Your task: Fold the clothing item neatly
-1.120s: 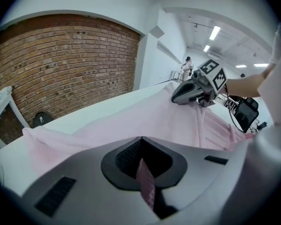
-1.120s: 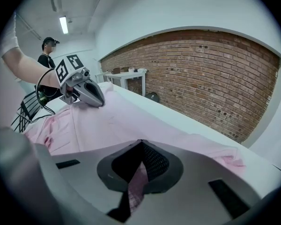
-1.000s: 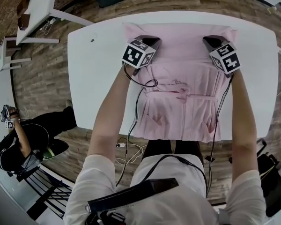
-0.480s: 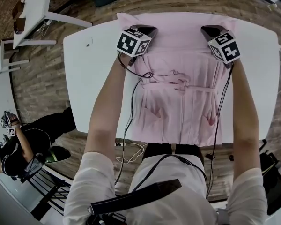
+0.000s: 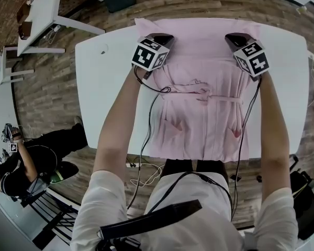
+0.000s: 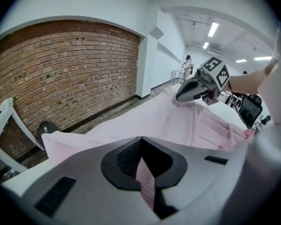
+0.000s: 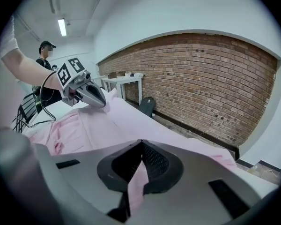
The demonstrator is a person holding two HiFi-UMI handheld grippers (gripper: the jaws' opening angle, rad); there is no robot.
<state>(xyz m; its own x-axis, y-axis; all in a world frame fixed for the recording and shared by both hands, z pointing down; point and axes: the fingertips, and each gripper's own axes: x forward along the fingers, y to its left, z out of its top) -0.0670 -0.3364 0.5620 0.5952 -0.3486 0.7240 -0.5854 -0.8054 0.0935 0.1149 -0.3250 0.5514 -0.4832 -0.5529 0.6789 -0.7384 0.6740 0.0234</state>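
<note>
Pinching cloth on both sides. Left gripper point(image 6: 140, 142): jaws fully together on a thin fold of the pink garment point(image 5: 204, 129), with a narrow strip of pink showing between the pads and running back toward the camera. Right gripper point(image 7: 140, 143): same state, jaws pressed together with a pink strip caught between them. Head view puts the two grippers apart from each other, each gripping the garment near its far end, left one on the left side of the cloth, right one on the right side. Ahead of both jaw pairs the garment's far end lies on the white table point(image 5: 107, 88), reaching the table's far edge. Behind the jaws the rest of the garment runs flat back toward the person, hem at the near table edge. A tie belt point(image 5: 199, 92) lies across the garment behind and between the two jaw pairs, bunched nearer the left one. In both gripper views the cloth spans from one jaw pair to the other as a smooth sheet. Beyond the jaws: brick wall point(image 6: 65, 74), wooden floor point(image 5: 47, 98).
</note>
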